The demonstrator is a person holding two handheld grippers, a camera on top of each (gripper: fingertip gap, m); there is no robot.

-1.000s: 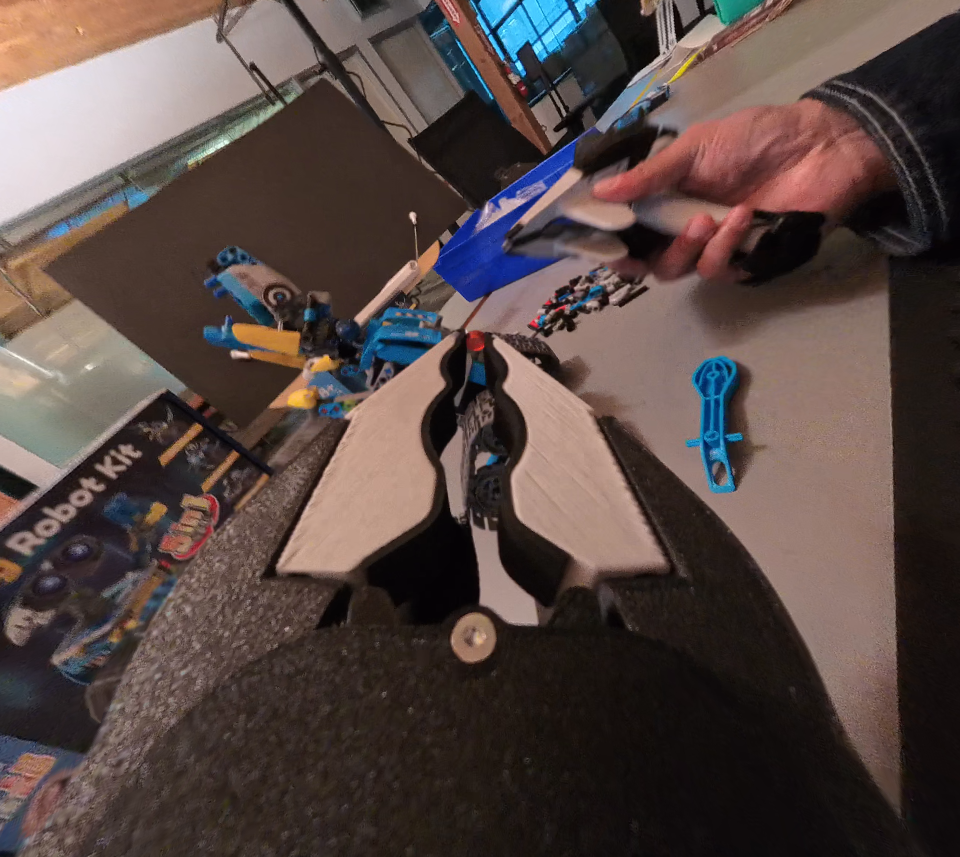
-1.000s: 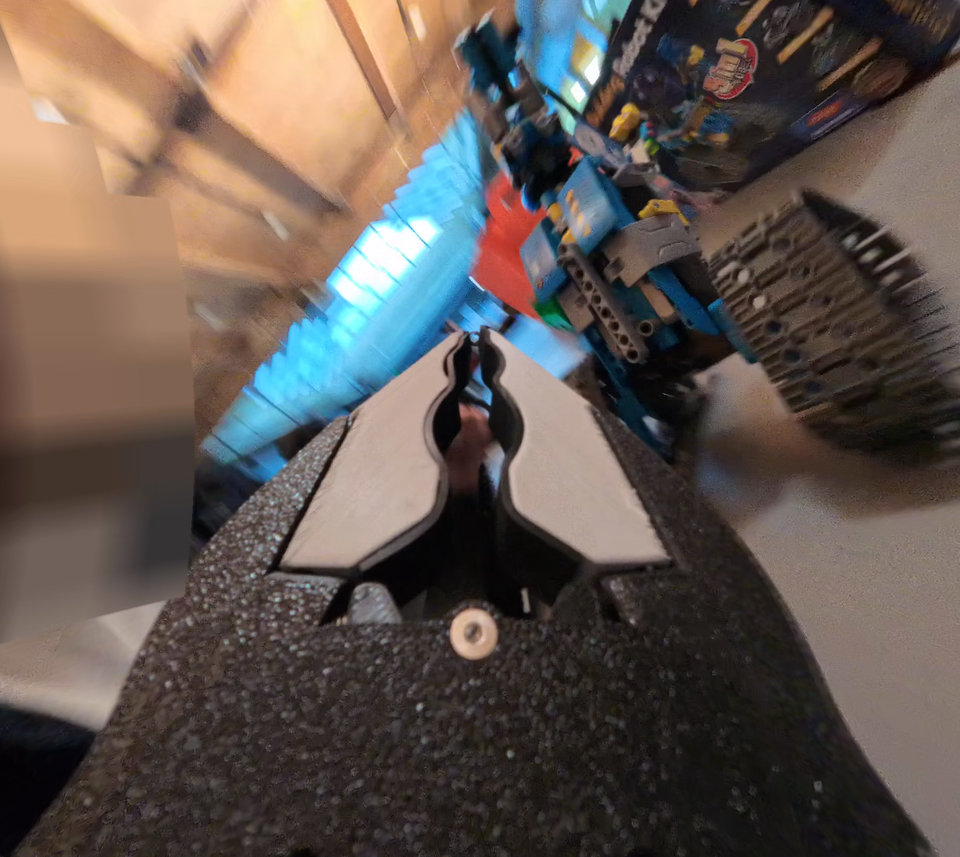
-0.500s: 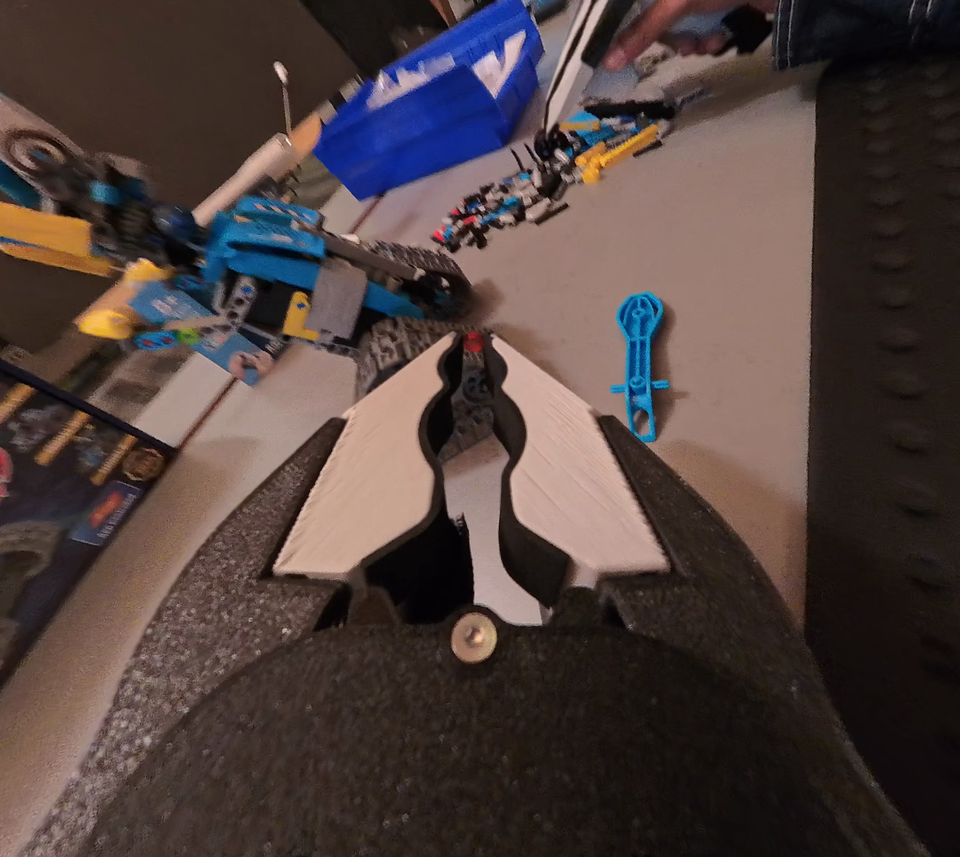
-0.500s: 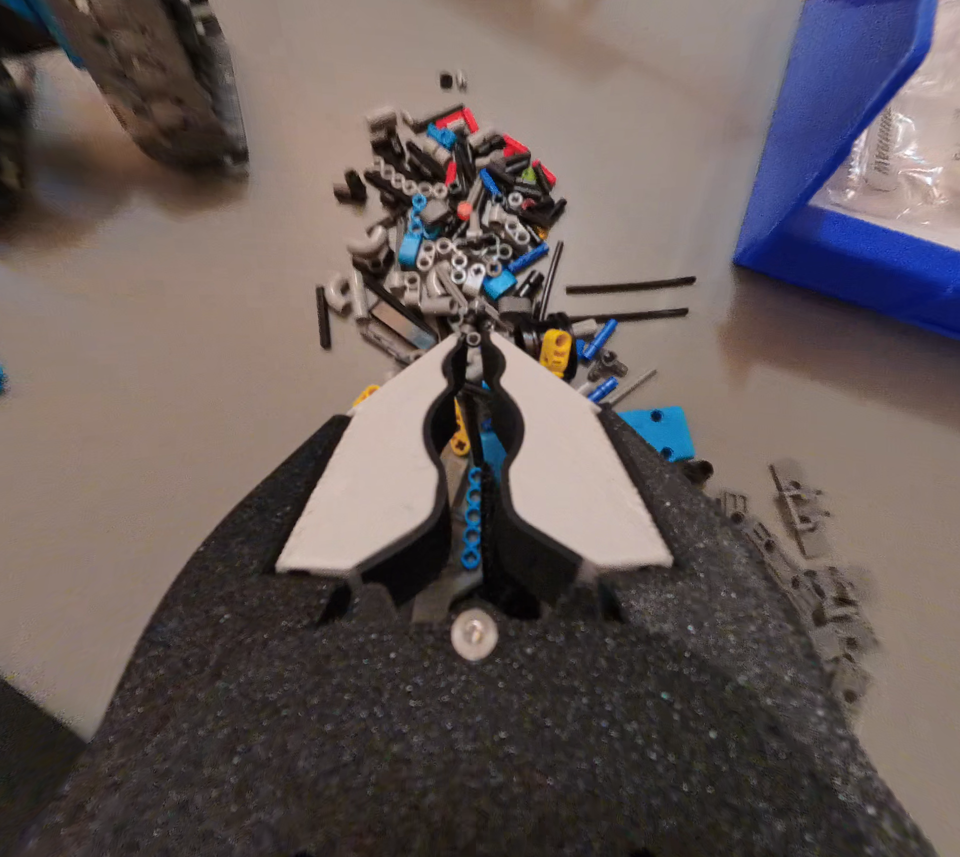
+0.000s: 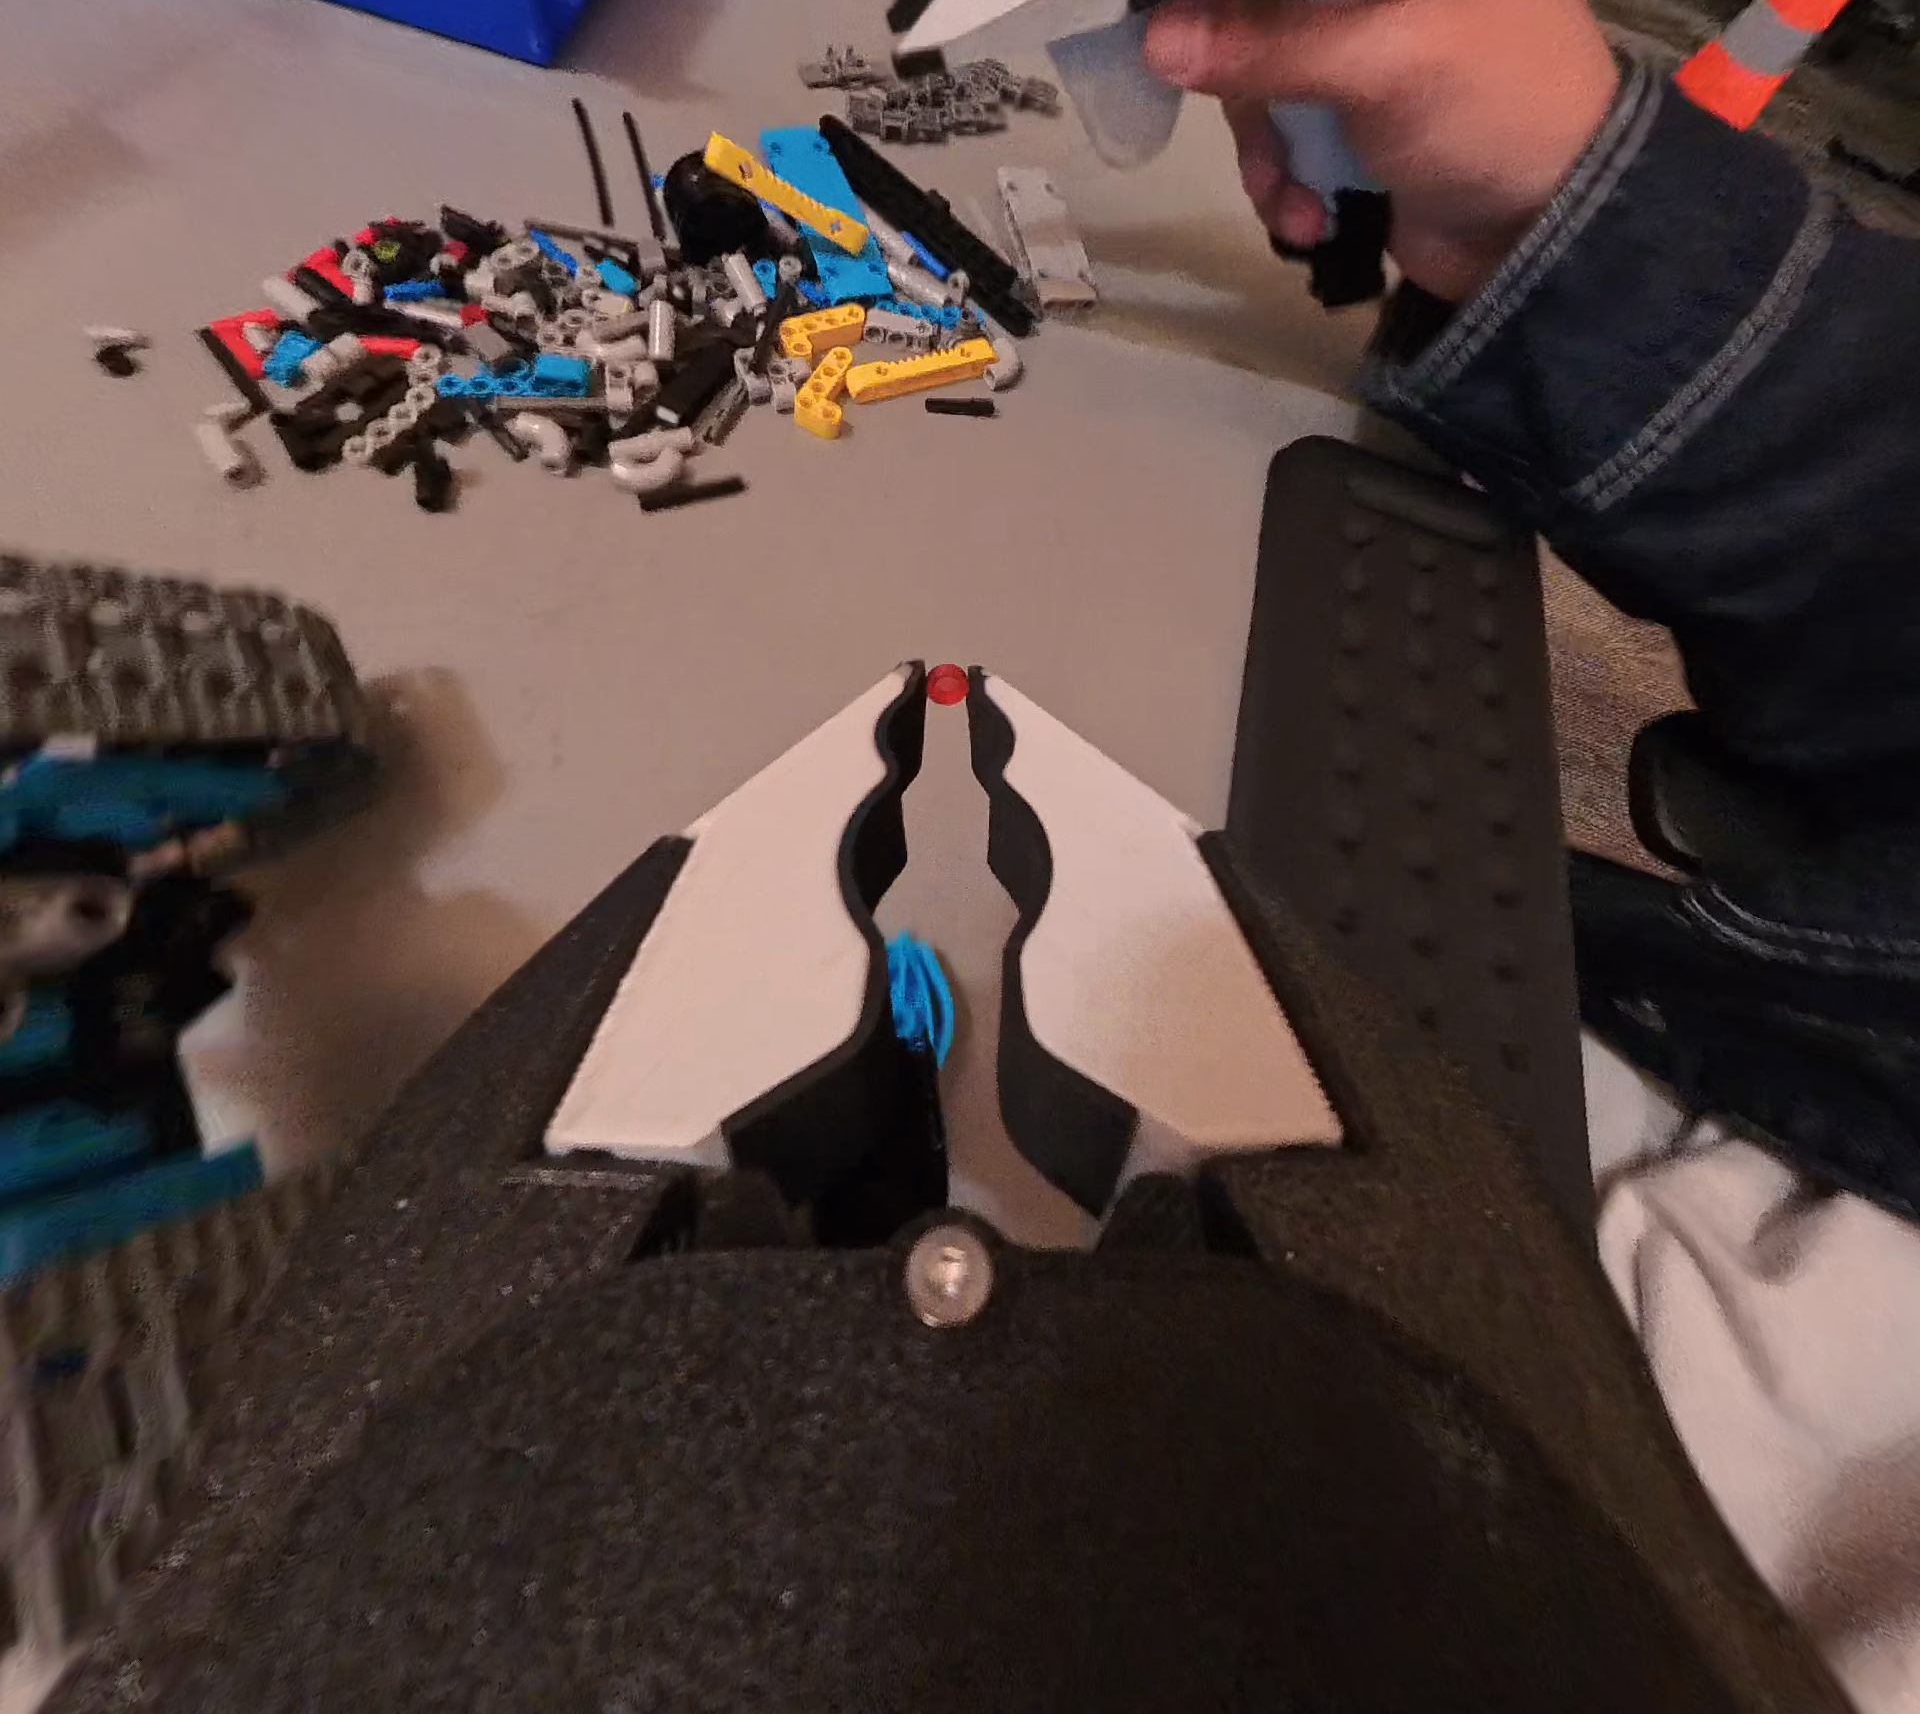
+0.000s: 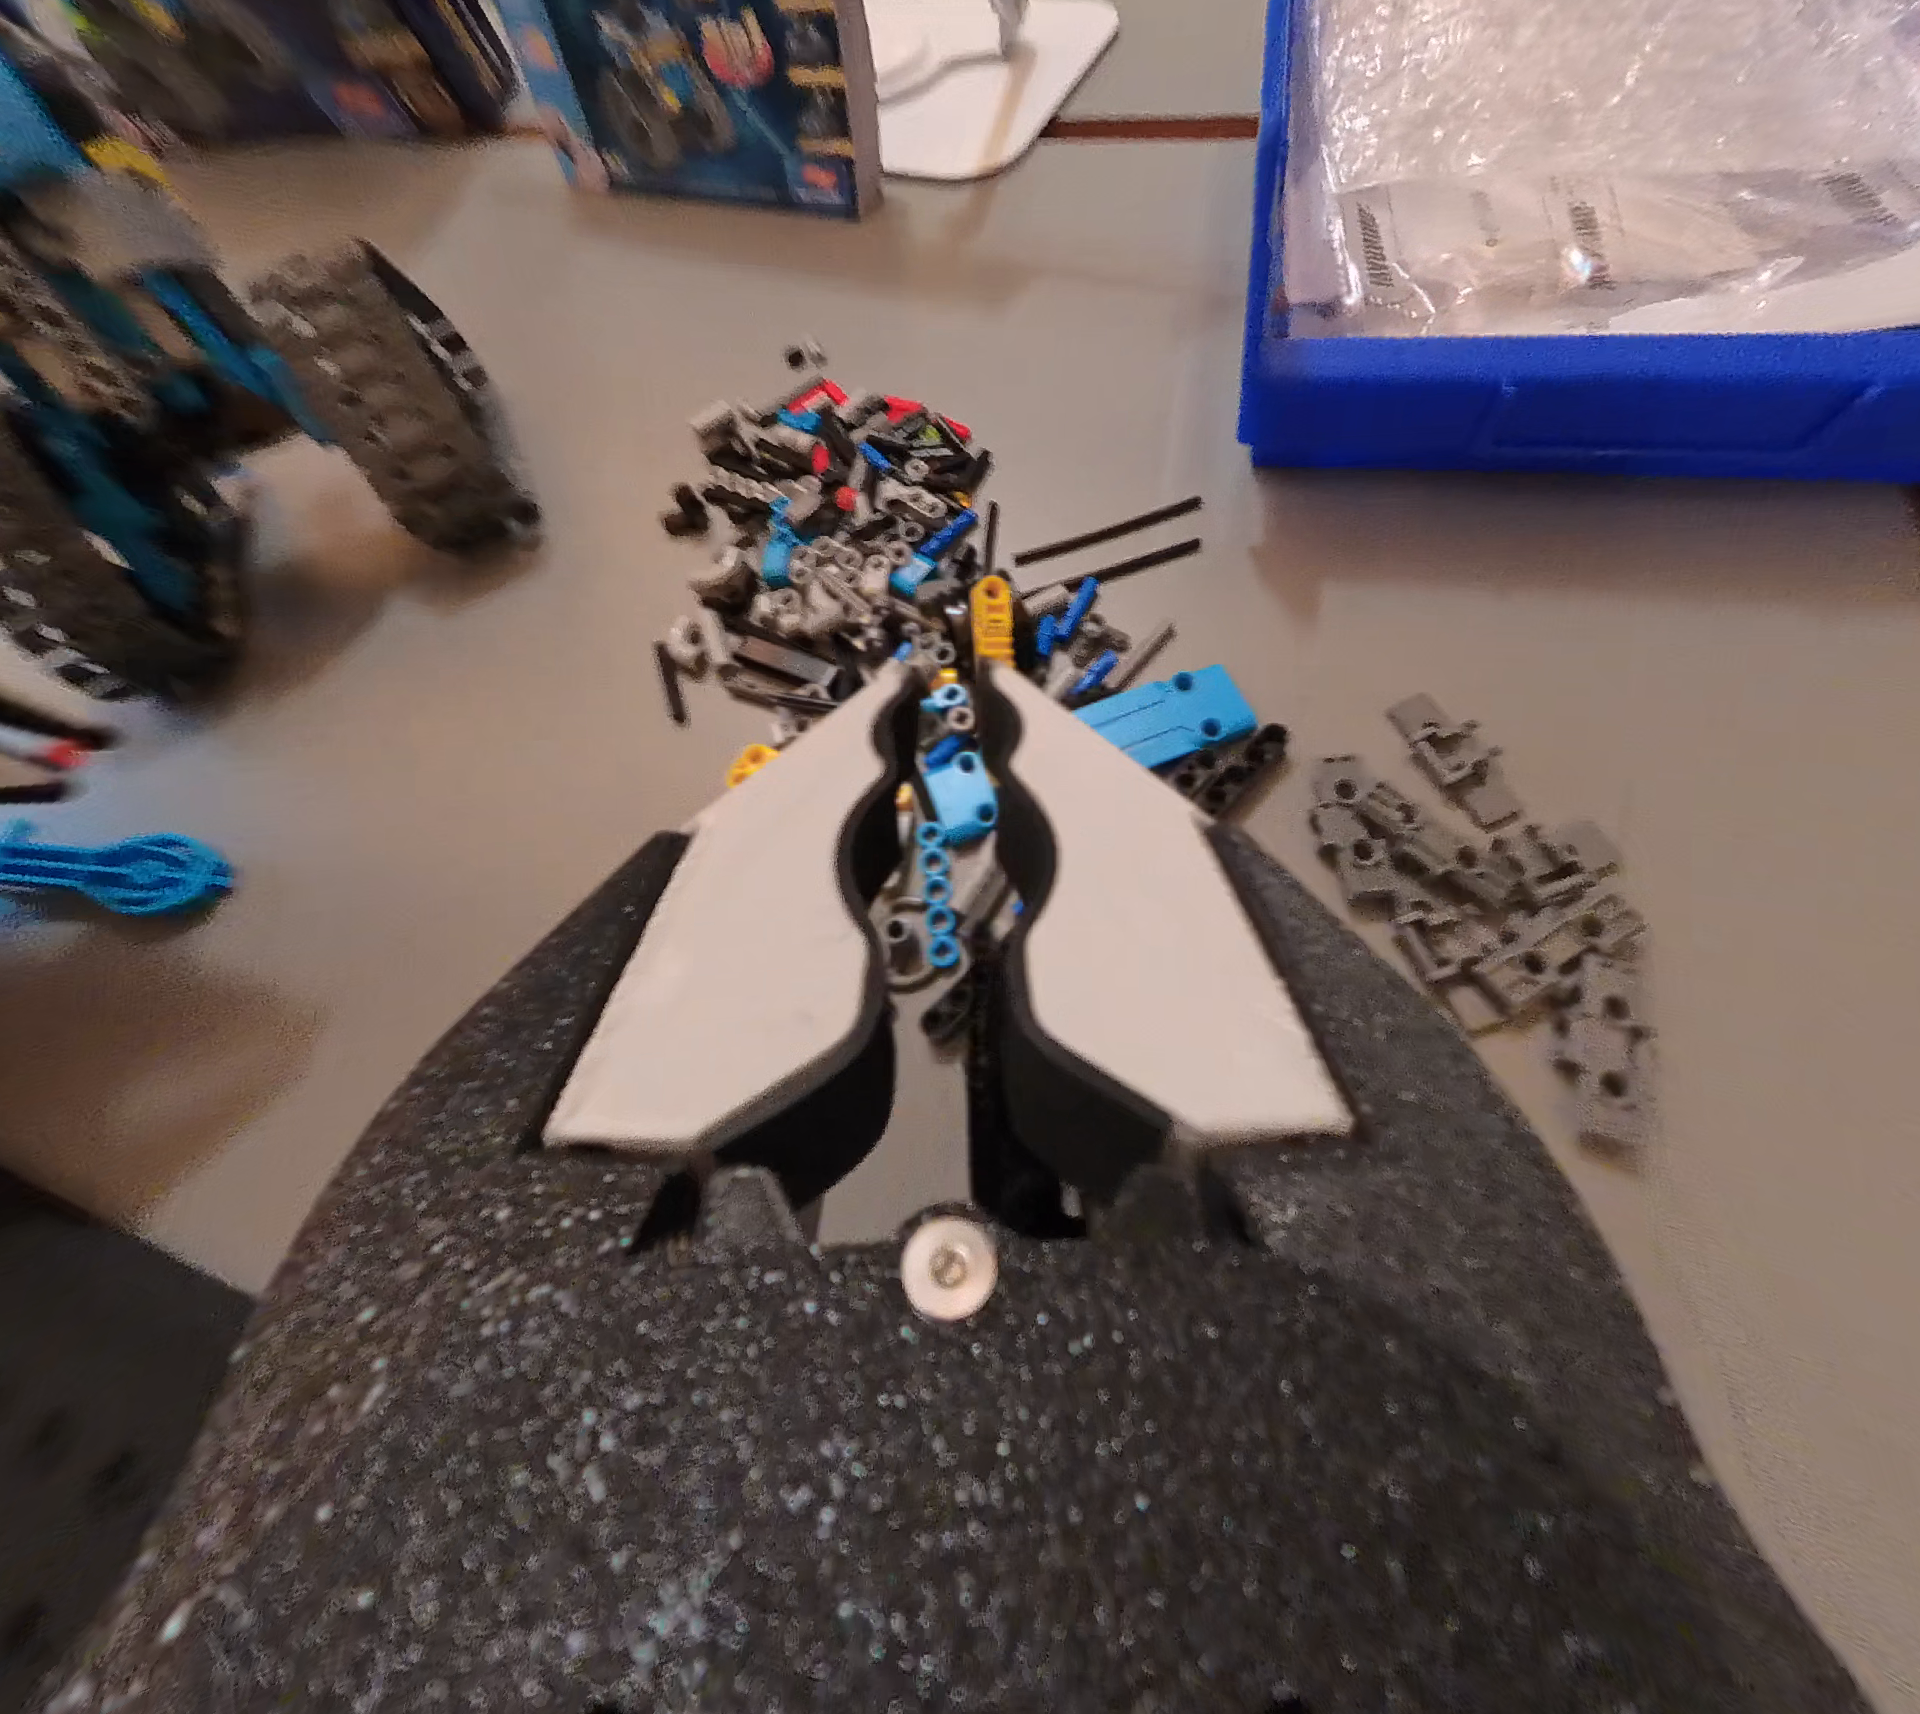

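The left tongs (image 5: 945, 688) are pinching a small round red plastic piece (image 5: 945, 684) at their tips, hanging over the bare grey tabletop (image 5: 727, 604). Beneath them is lying a blue plastic tool (image 5: 920, 999). The right tongs (image 6: 951, 677) are standing narrowly parted, empty, above a heap of small mixed-colour building parts (image 6: 842, 542). Beyond it a blue plastic bin (image 6: 1558, 407) is sitting to the right, a tracked blue model (image 6: 156, 438) to the left.
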